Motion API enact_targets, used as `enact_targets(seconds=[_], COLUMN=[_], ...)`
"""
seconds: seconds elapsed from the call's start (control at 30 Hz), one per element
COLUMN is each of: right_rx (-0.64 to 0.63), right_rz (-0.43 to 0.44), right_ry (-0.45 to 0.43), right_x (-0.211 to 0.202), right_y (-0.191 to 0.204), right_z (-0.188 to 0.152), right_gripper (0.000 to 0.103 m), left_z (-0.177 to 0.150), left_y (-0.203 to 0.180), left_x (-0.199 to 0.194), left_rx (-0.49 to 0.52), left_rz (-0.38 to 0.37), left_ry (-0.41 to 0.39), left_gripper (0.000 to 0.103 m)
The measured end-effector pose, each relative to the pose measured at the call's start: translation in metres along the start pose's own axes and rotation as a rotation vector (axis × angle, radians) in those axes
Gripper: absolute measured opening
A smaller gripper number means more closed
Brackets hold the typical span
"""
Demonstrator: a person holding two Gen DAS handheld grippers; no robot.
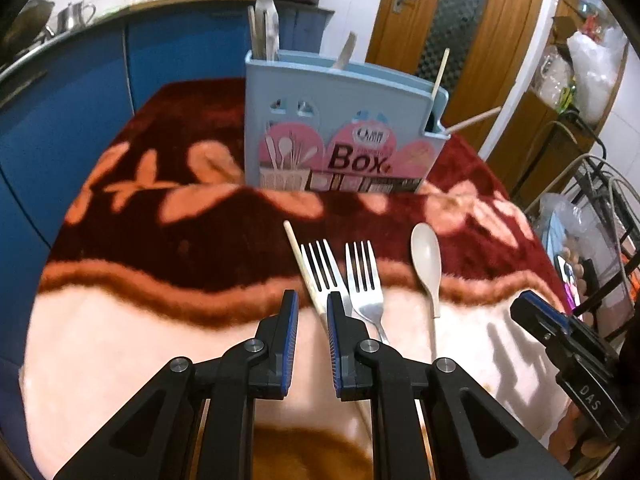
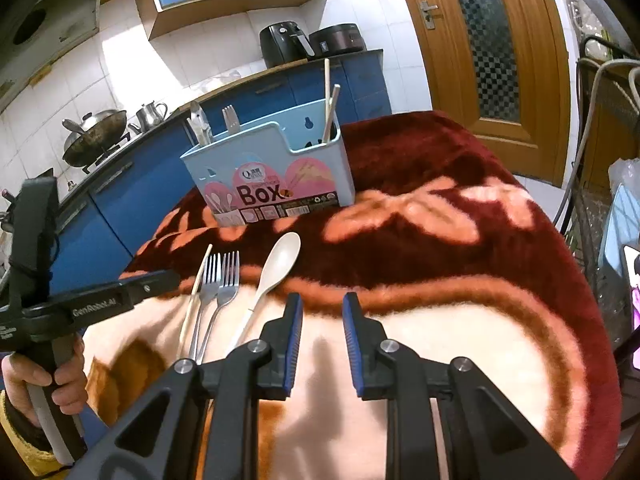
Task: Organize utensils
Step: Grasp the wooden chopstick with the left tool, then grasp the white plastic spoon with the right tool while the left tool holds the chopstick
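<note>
On the red floral blanket (image 1: pixel 180 248), four utensils are laid side by side in front of the blue box (image 1: pixel 340 128): a chopstick (image 1: pixel 298 254), two forks (image 1: pixel 320 268) (image 1: pixel 365 276) and a pale spoon (image 1: pixel 426 252). The box is seen to hold cutlery already, with chopsticks in its end compartment and a fork and other metal pieces at the far side. The left gripper (image 1: pixel 313 320) is held low over the blanket, jaws narrow with a small gap and nothing between them; its right finger lies over the handle of the nearer fork, beside the chopstick. The right gripper (image 2: pixel 322 322) is also narrowly parted and empty, poised just right of the spoon handle (image 2: pixel 250 320), over bare blanket. A pick of the chopstick or left fork by the left gripper is judged to be the step in hand. Since the chopstick and fork handles lie touching or nearly so, one piece should be singled out: jaws would need to be widened slightly, centred over one handle only, and pressed into the soft pile so the lower pad edges get beneath it. A grip near mid-handle is advised, so the piece hangs balanced for dropping into its matching compartment. Snagging of the blanket fibres and a double pick are judged the main risks. The right gripper would need shifting left before the spoon could be taken.
</note>
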State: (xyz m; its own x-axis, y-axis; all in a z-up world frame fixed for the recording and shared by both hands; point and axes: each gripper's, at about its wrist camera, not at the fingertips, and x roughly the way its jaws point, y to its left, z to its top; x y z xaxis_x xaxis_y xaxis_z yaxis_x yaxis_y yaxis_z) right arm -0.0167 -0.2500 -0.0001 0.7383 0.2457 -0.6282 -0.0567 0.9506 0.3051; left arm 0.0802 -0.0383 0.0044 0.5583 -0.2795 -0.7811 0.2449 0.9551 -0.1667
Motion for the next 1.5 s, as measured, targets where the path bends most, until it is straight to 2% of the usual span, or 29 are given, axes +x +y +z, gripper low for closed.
enact_targets(seconds=[0.33, 0.57, 0.93, 1.07, 1.3, 1.5], right_rx=[0.029, 0.039, 0.018, 0.001, -0.033, -0.046], right_rz=[0.019, 0.028, 0.027, 0.015, -0.027, -0.047], right_ry=[0.007, 0.006, 0.028, 0.031, 0.055, 0.11], right_x=[0.003, 0.005, 0.011, 0.012, 0.014, 0.018], right_y=[-0.012, -0.016, -0.009, -0.004, 0.004, 0.012], right_z=[-0.001, -0.001, 0.001, 0.004, 0.008, 0.014], right_gripper=[0.023, 0.024, 0.024, 0.024, 0.024, 0.024], left_z=[0.006, 0.01, 0.005, 0.009, 0.021, 0.031], left_y=[0.004, 0.01, 0.03, 0.03, 0.015, 0.02], left_x=[0.029, 0.028, 0.022, 0.027, 0.038, 0.043], left_rx=[-0.047, -0.084, -0.129, -0.099, 0.054, 0.023], left_rz=[-0.032, -0.056, -0.037, -0.045, 0.0, -0.039], left_ry=[0.081, 0.052, 0.05, 0.093, 0.191, 0.3], left_gripper=[0.014, 0.004, 0.004, 0.004, 0.006, 0.006])
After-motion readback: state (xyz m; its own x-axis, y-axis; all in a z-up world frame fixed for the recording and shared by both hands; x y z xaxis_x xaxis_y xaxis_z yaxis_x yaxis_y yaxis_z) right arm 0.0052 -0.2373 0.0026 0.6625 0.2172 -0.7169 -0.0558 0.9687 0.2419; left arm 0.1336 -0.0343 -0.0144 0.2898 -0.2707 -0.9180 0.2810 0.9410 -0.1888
